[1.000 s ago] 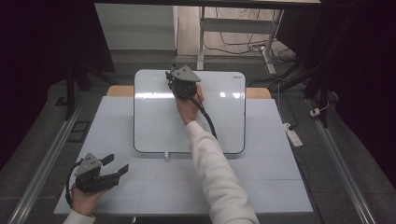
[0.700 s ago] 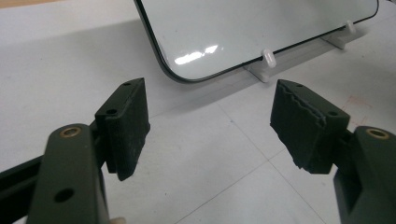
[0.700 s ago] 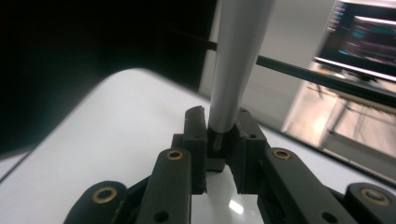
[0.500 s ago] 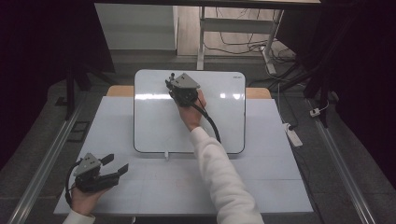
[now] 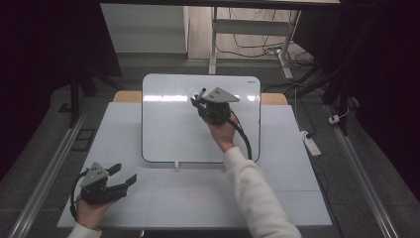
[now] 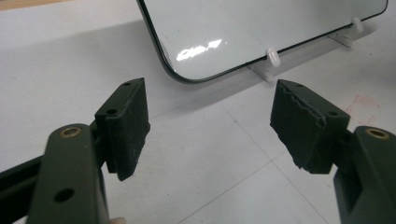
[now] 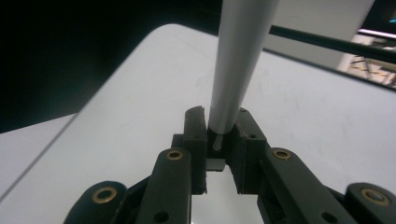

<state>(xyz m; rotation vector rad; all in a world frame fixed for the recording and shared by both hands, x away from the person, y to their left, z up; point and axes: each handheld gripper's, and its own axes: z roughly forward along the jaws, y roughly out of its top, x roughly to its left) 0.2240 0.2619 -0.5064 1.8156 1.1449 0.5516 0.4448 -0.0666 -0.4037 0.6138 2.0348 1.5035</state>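
A white whiteboard [image 5: 168, 129] leans on small white feet [image 5: 176, 164] at the middle of the table. Over its upper middle, my right gripper [image 5: 200, 101] is shut on a pale grey marker [image 5: 202, 92]. In the right gripper view the marker [image 7: 238, 56] rises straight up from between the pads [image 7: 196, 126], with the board's surface [image 7: 140, 116] behind it. My left gripper [image 5: 124, 175] rests at the table's front left, open with nothing between its fingers. The left gripper view has its jaws wide apart [image 6: 210, 121], facing the board's lower corner [image 6: 233, 32].
The board stands on a white table top [image 5: 198, 198] with faint seam lines. A white power strip [image 5: 309, 141] lies on the floor at the right. Metal rails [image 5: 44, 168] run along both sides. Desk legs and cables [image 5: 257, 49] are behind the table.
My right gripper has moved with the marker to the right and slightly down across the board. The left gripper has stayed where it was.
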